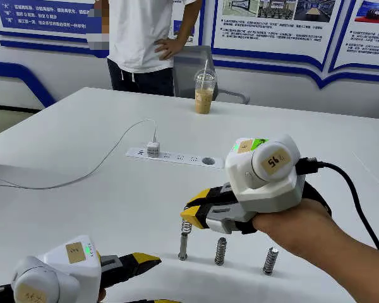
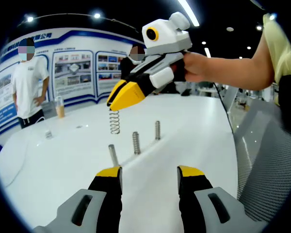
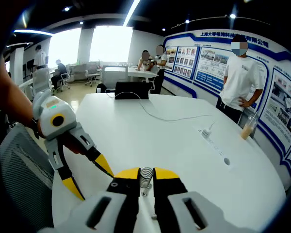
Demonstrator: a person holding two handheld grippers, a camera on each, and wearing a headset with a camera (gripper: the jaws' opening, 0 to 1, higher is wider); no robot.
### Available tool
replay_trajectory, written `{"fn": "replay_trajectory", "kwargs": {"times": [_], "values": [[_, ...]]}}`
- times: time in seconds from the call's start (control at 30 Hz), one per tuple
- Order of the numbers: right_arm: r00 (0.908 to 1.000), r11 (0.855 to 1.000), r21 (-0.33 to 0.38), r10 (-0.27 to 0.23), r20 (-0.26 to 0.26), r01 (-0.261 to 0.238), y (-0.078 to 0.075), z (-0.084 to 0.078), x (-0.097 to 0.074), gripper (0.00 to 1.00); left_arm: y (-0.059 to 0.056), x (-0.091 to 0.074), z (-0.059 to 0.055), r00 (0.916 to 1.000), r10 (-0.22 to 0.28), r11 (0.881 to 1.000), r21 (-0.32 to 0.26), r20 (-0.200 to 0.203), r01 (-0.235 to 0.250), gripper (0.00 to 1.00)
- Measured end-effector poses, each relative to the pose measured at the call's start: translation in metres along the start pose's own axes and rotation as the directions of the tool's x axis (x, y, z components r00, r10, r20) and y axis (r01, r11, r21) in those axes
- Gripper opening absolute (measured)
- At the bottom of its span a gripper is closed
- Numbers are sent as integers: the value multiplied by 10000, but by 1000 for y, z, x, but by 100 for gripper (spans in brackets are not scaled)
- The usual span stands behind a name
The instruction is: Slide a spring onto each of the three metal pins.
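My right gripper (image 1: 191, 218) is clamped on the top of a spring (image 1: 186, 228). The spring hangs upright over the bare metal pin (image 1: 183, 247) at the left end of the row in the head view. I cannot tell whether spring and pin touch. The middle pin (image 1: 220, 250) and the right-end pin (image 1: 270, 259) each carry a spring. My left gripper (image 2: 149, 171) is near the row above the white table (image 1: 82, 208), jaws apart and empty.

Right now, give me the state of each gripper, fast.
Left gripper: open, holding nothing.
Right gripper: shut on a spring, held above the bare pin.
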State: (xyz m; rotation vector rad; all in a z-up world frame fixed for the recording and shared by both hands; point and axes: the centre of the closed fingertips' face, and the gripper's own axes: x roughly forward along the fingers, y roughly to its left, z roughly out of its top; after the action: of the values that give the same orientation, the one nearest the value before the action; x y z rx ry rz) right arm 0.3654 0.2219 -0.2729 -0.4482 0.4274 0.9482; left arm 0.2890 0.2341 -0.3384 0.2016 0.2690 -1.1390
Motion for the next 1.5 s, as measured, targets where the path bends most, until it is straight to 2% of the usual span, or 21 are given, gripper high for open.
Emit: {"fn": "replay_trajectory", "kwargs": {"times": [0.43, 0.8, 1.07, 1.5], "values": [[9996, 9997, 209, -125, -251, 130, -8, -14, 17, 11, 1, -1, -3, 10000, 45, 10000, -63, -49, -45, 47], [9992, 9989, 459, -121, -386, 139, -12, -23, 23, 11, 2, -2, -4, 9999, 66, 9999, -85, -83, -66, 47], [9991, 9980, 620, -48, -422, 74, -11, -26, 28, 11, 3, -2, -6, 9999, 87, 9999, -94, -112, -88, 46], [9971, 9979, 650, -4, -767, 54, -8, -42, 39, 12, 3, -3, -8, 9998, 120, 9999, -97, -149, -122, 46]]}}
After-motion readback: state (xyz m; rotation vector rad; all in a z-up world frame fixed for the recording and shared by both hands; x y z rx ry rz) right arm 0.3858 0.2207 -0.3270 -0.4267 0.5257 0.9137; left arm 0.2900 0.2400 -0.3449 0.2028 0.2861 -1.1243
